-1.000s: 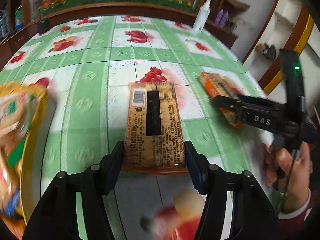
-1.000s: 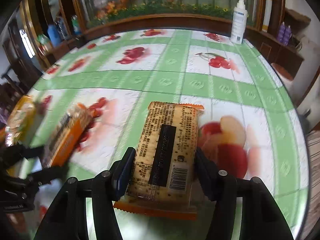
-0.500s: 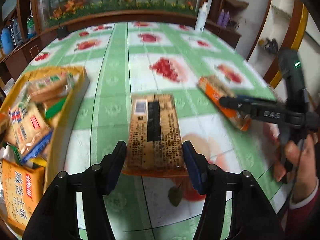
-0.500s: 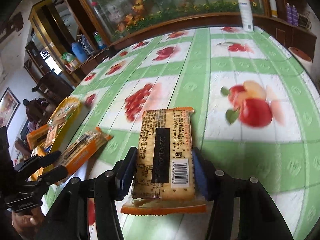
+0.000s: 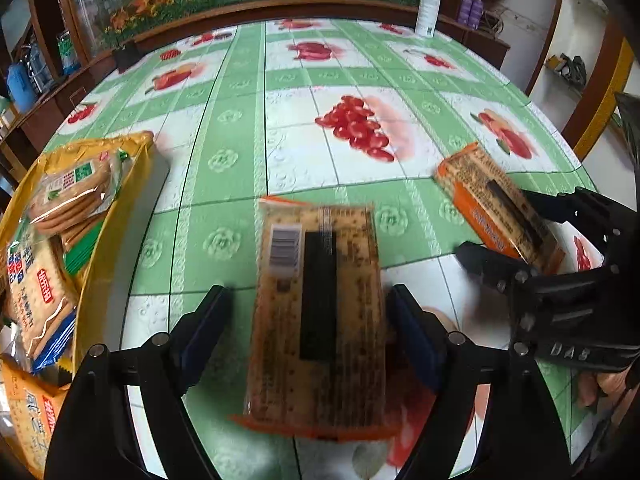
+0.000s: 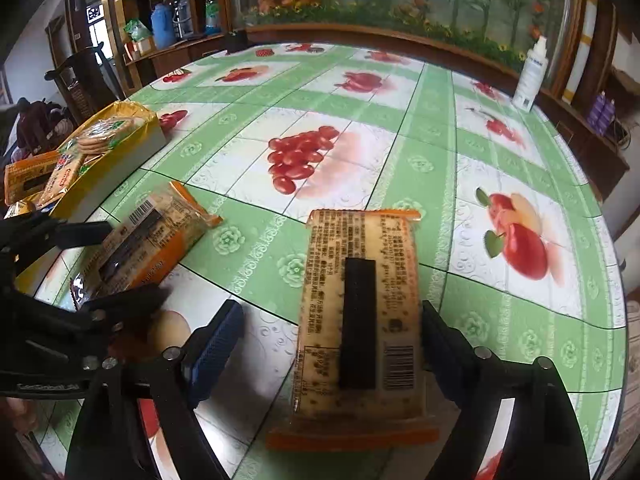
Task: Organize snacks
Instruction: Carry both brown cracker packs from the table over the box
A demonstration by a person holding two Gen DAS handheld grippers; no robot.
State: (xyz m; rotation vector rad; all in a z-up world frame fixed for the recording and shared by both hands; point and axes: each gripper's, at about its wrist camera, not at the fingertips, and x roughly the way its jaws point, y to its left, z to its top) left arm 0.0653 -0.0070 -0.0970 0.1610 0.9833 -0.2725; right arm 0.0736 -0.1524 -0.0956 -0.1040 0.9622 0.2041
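Observation:
Two orange-edged cracker packets hang over a green fruit-print tablecloth. My left gripper [image 5: 310, 316] is opening. One packet [image 5: 320, 264], blurred, is loose between its jaws, with a gap at the left pad. That packet [image 6: 152, 232] and left gripper [image 6: 132, 260] appear at the left of the right wrist view. My right gripper [image 6: 328, 328] is also opening around the other packet [image 6: 360, 280]. Its left pad stands well clear of the wrapper. From the left wrist view, the right gripper [image 5: 494, 222] and its packet [image 5: 472, 184] are at the right.
A yellow tray [image 5: 116, 216] with several snack packets sits at the table's left edge, also as tray [image 6: 120, 160]. A white spray bottle [image 5: 426, 4] stands at the far rim. A person's hand [image 5: 600, 388] holds the right gripper. Wooden cabinets ring the round table.
Both grippers' jaws have spread away from the packets they were clamping. Both views have swung left, bringing the yellow tray into sight. The left packet now looks blurred.

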